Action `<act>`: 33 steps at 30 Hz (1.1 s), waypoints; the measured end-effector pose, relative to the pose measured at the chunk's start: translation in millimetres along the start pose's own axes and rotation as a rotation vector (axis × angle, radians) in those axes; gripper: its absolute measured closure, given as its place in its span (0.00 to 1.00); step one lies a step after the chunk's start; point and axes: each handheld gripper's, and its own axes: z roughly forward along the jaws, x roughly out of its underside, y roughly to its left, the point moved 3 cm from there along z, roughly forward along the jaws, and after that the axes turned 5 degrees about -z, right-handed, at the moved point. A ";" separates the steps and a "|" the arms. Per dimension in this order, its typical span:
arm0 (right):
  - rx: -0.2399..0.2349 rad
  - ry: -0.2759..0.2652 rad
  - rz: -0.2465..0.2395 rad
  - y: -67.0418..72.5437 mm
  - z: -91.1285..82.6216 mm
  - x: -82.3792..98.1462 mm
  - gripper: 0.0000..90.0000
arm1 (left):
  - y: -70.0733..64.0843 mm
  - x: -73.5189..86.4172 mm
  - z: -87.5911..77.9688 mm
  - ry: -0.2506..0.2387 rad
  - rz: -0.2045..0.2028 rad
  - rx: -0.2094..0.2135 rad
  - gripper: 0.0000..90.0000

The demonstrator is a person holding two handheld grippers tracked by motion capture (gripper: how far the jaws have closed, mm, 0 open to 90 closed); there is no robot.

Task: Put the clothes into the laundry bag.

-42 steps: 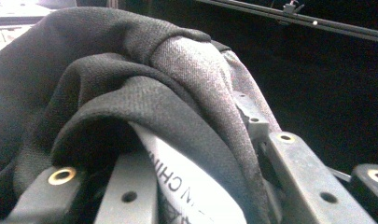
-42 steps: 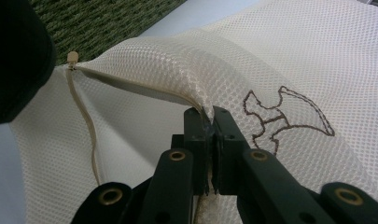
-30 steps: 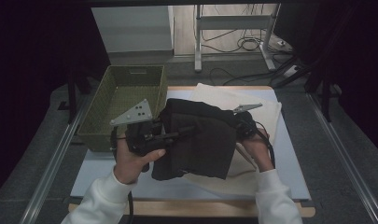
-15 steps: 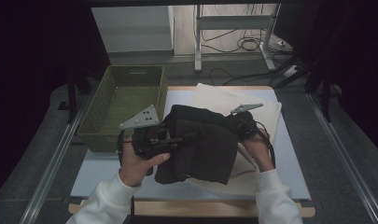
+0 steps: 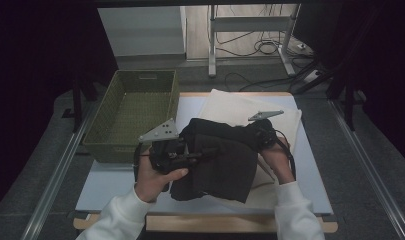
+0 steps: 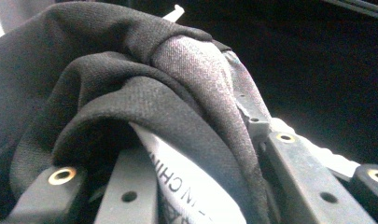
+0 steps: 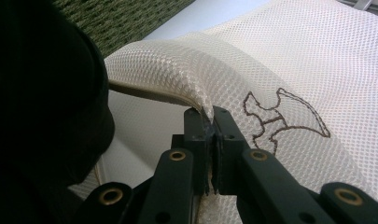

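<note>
Your left gripper [image 5: 202, 155] is clamping a bunched fold of the black garment [image 5: 225, 160], the cloth filling the partly closed jaws with its white label [image 6: 186, 186] lying between them. Your right gripper [image 7: 210, 114] is pinching the raised edge of the cream mesh bag [image 7: 289, 70], jaws nearly together, the garment just beside them.

Hand-held gripper [image 7: 210, 114] pinches mesh bag [image 7: 280, 60] — lifted edge.
</note>
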 end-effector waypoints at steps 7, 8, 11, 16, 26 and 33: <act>-0.007 -0.010 0.004 -0.8 -2.3 -0.6 0.95 | 1.1 6.8 10.9 0.032 -0.007 0.008 0.75; -0.007 -0.010 0.004 -0.7 -2.6 -0.7 0.95 | 1.7 8.1 12.2 0.036 -0.009 0.009 0.75; -0.008 -0.010 0.004 -0.5 -2.4 -0.8 0.95 | 4.3 12.6 17.1 0.043 -0.022 0.013 0.75; -0.009 -0.012 0.005 -0.9 -2.8 -0.8 0.95 | 7.9 18.1 21.9 0.057 -0.027 0.005 0.75; -0.013 -0.025 0.003 0.6 -6.7 -3.0 0.96 | 16.9 30.1 28.8 0.093 -0.046 -0.007 0.75; -0.014 -0.042 0.004 0.4 -11.0 -4.7 0.96 | 24.0 40.9 39.2 0.130 -0.057 -0.015 0.75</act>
